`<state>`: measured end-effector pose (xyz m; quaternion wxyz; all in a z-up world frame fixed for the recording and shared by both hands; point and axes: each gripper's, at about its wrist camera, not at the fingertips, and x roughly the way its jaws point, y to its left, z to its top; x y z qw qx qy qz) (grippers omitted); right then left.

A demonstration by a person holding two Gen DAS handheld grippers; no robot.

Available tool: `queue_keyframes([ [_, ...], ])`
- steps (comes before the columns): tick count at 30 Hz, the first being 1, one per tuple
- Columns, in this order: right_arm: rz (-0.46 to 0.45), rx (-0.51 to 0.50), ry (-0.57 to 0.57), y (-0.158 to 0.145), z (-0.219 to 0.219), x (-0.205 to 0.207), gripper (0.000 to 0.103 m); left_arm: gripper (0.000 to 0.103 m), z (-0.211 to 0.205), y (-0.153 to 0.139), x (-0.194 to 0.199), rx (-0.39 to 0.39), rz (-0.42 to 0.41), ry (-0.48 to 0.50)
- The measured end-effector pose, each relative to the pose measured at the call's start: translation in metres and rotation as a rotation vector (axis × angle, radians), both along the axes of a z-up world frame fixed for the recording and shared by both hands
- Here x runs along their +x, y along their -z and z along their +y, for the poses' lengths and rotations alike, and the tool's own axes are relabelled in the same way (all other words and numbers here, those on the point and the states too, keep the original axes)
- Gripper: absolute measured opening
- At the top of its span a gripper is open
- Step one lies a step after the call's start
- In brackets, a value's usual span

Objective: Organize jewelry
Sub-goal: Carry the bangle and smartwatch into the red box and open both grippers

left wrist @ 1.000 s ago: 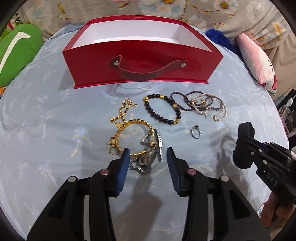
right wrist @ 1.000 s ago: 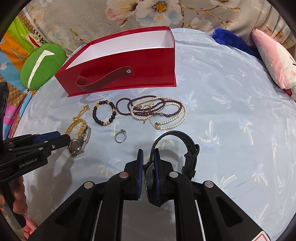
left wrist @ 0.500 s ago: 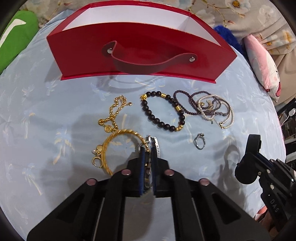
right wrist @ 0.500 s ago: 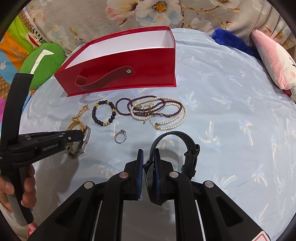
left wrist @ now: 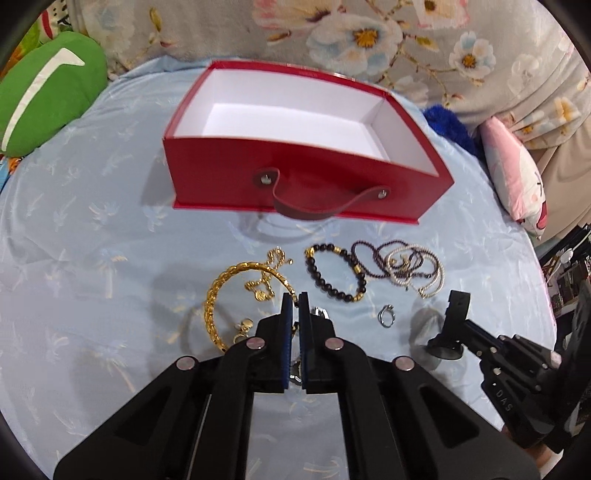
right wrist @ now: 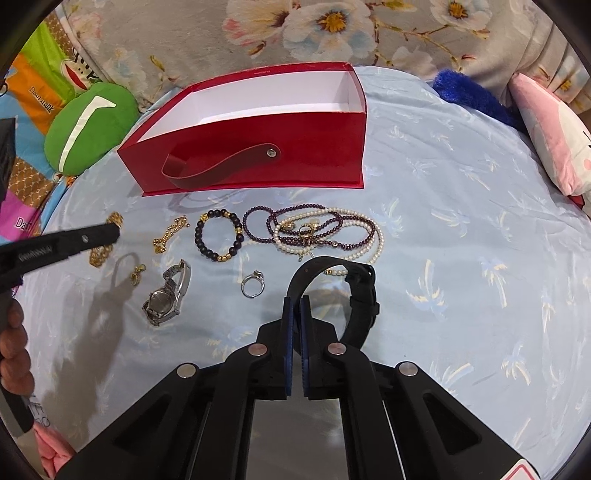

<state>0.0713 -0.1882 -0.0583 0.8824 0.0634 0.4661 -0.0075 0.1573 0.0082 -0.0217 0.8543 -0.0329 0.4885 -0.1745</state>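
left hand-held gripper [left wrist: 294,295] clamps gold bangle [left wrist: 212,295], silver watch [right wrist: 166,291] half hidden (below)

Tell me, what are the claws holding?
The left claw pinches the gold bangle by its rim; the right claw pinches the black watch by its strap.

Pale blue palm-print sheet [right wrist: 461,206] covers the surface. Behind it: floral fabric [right wrist: 332,33], green cushion [right wrist: 88,129], pink cushion [right wrist: 550,136].
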Motion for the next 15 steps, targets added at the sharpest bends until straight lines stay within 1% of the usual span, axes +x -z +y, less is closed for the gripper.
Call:
queue_keyframes([
  [5, -0.043, 0.009, -0.013, -0.017, 0.003, 0.0, 0.003, 0.002, 0.003, -0.023, -0.002, -0.014, -0.051, -0.003],
  [9, -0.087, 0.022, -0.023, -0.037, 0.005, 0.005, 0.002, 0.002, 0.006, -0.041, 0.001, -0.027, -0.087, -0.008],
  [15, -0.177, 0.031, -0.047, -0.078, 0.006, 0.026, 0.002, 0.002, 0.006, -0.067, 0.02, -0.018, -0.152, -0.02],
])
